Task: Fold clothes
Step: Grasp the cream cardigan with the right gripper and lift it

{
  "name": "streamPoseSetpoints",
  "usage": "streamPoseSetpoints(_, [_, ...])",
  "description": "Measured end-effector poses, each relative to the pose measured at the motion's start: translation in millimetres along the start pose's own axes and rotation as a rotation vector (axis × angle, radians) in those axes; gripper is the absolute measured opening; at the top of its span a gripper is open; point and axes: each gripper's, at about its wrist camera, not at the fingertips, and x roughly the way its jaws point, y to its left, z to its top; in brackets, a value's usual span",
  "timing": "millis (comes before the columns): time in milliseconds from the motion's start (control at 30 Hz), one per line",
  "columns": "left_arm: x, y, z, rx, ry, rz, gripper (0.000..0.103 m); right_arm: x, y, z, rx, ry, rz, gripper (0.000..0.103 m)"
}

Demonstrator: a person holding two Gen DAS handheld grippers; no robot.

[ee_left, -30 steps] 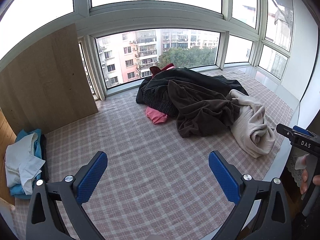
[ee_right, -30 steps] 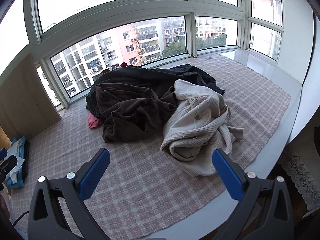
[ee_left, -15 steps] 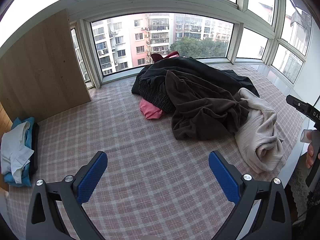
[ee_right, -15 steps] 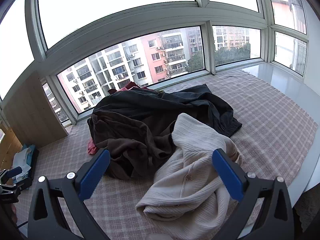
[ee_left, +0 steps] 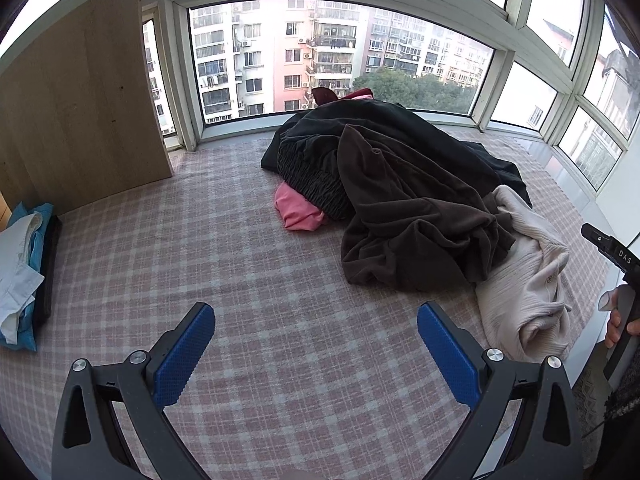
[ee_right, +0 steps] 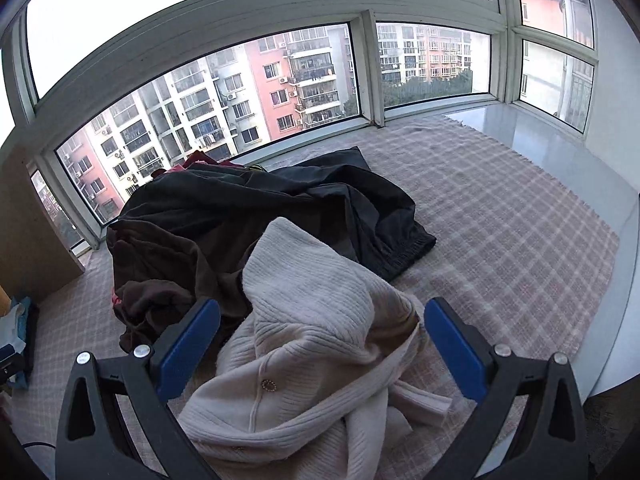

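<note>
A ribbed knit cream cardigan (ee_right: 312, 344) lies on matt checked cloth (ee_left: 248, 280) beside a seemingly wooden panel (ee_left: 80, 112).

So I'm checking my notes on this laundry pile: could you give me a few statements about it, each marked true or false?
1. The right gripper is open over the cream cardigan. True.
2. The left gripper holds the pink garment. False: it is open and empty over the plaid cloth.
3. The brown garment lies partly on the cardigan. True.
4. The pink garment tops the pile. False: it pokes out underneath.
</note>
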Motion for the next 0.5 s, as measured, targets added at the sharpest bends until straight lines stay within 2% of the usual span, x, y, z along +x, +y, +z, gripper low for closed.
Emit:
streamPoseSetpoints(133, [9,17,-2,-0.076,0.039,-0.001,0.102,5,6,2,-0.036,0.002,-0.016,0.103])
streamPoseSetpoints(333, [6,27,-5,-0.083,-0.011,0.072,0.102,3,-15,0,0.001,0.018,-0.073,0.103])
streamPoseSetpoints(500, [20,22,-3,-0.059,0.067,0.017,0.102,12,-35,-9,0.055,0.064,-0.072,0.103])
